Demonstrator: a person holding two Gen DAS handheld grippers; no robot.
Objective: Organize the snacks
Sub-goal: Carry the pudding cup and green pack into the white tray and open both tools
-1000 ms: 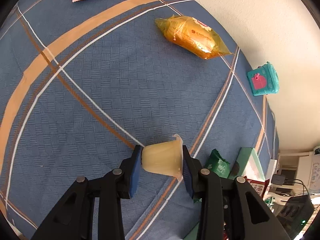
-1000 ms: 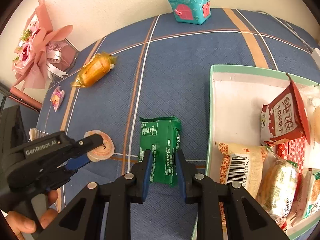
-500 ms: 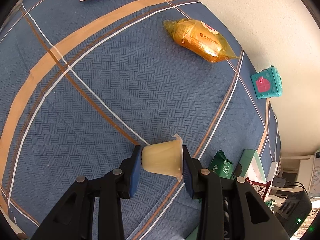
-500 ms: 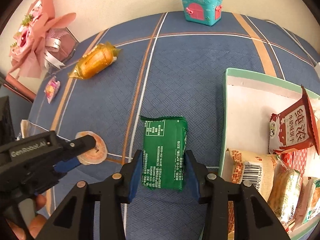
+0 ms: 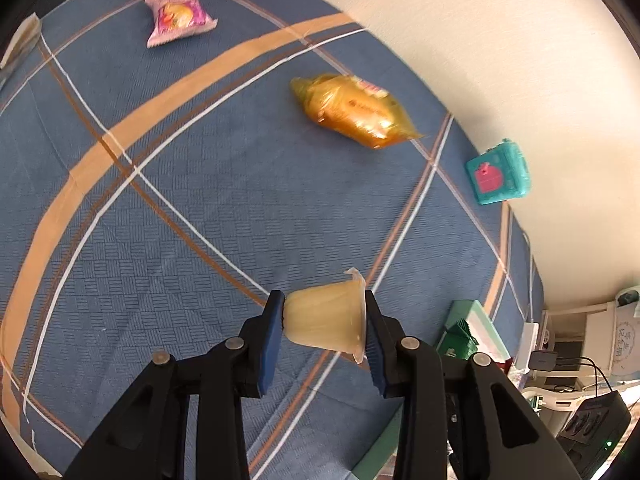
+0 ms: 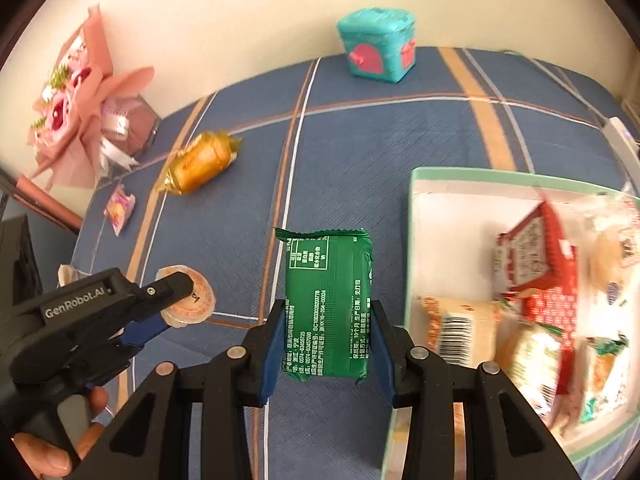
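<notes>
L gripper [image 5: 324, 332] had its blue pads clamped on a pale yellow jelly cup [image 5: 326, 322], cup lying sideways btwn the jaws, low centre of the left wrist view, held clear above the blue plaid cloth [image 5: 200, 208]. R gripper [image 6: 328, 336] had a green snack packet [image 6: 329, 308] btwn its pads, low centre of the right wrist view; jaws were closing in on it, pads touching the packet's sides, long edge running up the frame. In that same view the L gripper showed at lower left, a hand [image 6: 48, 444] wrapped round its grip, jelly cup's foil lid facing up. White box w/ mint-green rim [image 6: 416, 208] sat at right of frame, just beside the green packet, w/ several wrapped snacks inside, red one near the top, all blurred. Orange-wrapped snack [image 5: 354, 110] lay upper centre of the left view, pink packet [image 5: 178, 16] upper left, well apart. Teal toy chest [image 6: 378, 46] stood by the wall, top of right view; pink bouquet [image 6: 76, 96] at upper left.
</notes>
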